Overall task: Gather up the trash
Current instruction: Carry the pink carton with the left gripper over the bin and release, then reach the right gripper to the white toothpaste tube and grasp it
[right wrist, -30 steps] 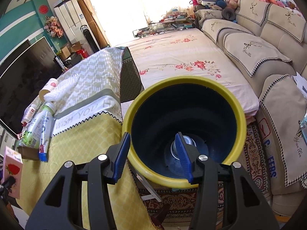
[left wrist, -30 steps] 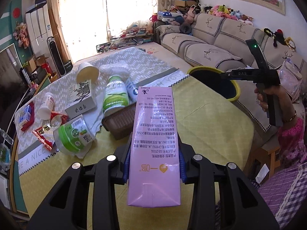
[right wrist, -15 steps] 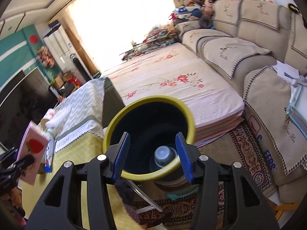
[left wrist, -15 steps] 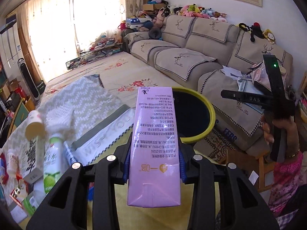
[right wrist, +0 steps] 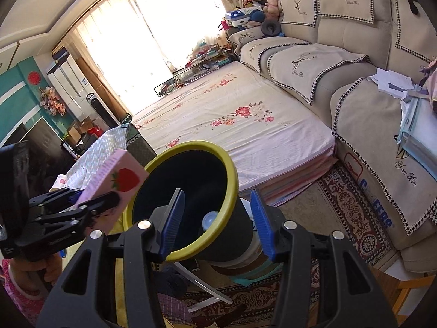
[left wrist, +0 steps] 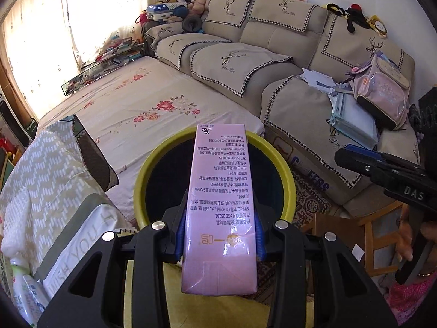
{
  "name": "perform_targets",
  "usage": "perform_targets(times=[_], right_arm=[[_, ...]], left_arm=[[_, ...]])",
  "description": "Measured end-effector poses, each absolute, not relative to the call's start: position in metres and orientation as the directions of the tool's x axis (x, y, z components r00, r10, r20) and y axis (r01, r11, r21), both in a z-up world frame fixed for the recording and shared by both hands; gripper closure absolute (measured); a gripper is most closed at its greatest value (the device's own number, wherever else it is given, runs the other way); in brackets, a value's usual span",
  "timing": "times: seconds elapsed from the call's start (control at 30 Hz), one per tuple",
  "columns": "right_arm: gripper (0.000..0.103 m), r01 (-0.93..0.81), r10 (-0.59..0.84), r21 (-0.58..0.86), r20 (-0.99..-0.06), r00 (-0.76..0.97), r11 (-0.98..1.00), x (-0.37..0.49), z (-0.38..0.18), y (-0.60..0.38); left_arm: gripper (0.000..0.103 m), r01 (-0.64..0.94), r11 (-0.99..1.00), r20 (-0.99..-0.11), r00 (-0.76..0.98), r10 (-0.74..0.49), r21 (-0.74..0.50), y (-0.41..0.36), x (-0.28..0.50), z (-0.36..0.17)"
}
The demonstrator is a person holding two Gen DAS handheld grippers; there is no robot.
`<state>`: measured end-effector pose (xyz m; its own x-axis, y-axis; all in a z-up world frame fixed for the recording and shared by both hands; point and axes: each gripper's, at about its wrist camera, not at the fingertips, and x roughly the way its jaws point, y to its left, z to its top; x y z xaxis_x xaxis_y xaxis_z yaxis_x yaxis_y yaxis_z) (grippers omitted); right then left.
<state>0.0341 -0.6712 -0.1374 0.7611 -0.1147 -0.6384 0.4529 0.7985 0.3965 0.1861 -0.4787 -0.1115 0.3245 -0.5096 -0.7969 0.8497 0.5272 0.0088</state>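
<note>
Hand-held gripper (left wrist: 220, 243) above sofa-side bin (left wrist: 286, 188)

Daylight poured through the curtained window (right wrist: 153, 35), which was blown out to white in both views. The room was bright, with soft shadows. Fisheye distortion bent the edges, the corners were vignetted black, and focus stayed fairly sharp.

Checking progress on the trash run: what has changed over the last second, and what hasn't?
The left gripper carried the pink carton from above the cluttered table to over the yellow-rimmed bin. The right gripper backed away from the bin. The carton stays clamped; the right jaws remain empty.
</note>
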Motion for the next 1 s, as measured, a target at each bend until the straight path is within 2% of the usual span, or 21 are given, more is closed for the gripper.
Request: perform_targets(times=[0.17, 0.2, 0.23, 0.4, 0.47, 0.67, 0.83, 1.0], right_arm=[[0.052, 0.463, -0.119, 0.399, -0.642, 0.757, 0.791, 0.035, -0.140, -0.676], [0.052, 0.463, -0.119, 0.399, -0.643, 0.757, 0.791, 0.035, -0.141, -0.676], [0.052, 0.463, -0.117, 0.400, -0.643, 0.757, 0.791, 0.036, -0.141, -0.676], [0.051, 0.450, -0.108, 0.395, -0.643, 0.758, 0.801, 0.040, -0.140, -0.670], [0.051, 0.440, -0.101, 0.391, -0.644, 0.758, 0.809, 0.043, -0.139, -0.665], [0.051, 0.398, -0.075, 0.359, -0.656, 0.751, 0.844, 0.061, -0.134, -0.641], [0.051, 0.343, -0.050, 0.314, -0.669, 0.741, 0.885, 0.081, -0.125, -0.607], [0.050, 0.249, -0.003, 0.260, -0.686, 0.728, 0.933, 0.110, -0.117, -0.554]], left_arm=[[0.065, 0.835, 0.550, -0.813, 0.335, -0.476, 0.022, -0.498, 0.202, -0.129], [0.062, 0.828, 0.559, -0.810, 0.346, -0.473, 0.028, -0.499, 0.205, -0.129], [0.054, 0.820, 0.571, -0.803, 0.361, -0.474, 0.032, -0.498, 0.207, -0.127], [0.049, 0.802, 0.595, -0.720, 0.442, -0.534, 0.052, -0.470, 0.200, -0.092], [0.044, 0.792, 0.608, -0.670, 0.479, -0.566, 0.053, -0.448, 0.191, -0.071], [0.026, 0.728, 0.684, -0.520, 0.600, -0.608, 0.041, -0.347, 0.165, -0.017], [0.015, 0.610, 0.792, -0.433, 0.723, -0.538, 0.034, -0.248, 0.160, 0.010], [0.011, 0.446, 0.894, -0.358, 0.841, -0.406, 0.034, -0.147, 0.166, 0.022]])
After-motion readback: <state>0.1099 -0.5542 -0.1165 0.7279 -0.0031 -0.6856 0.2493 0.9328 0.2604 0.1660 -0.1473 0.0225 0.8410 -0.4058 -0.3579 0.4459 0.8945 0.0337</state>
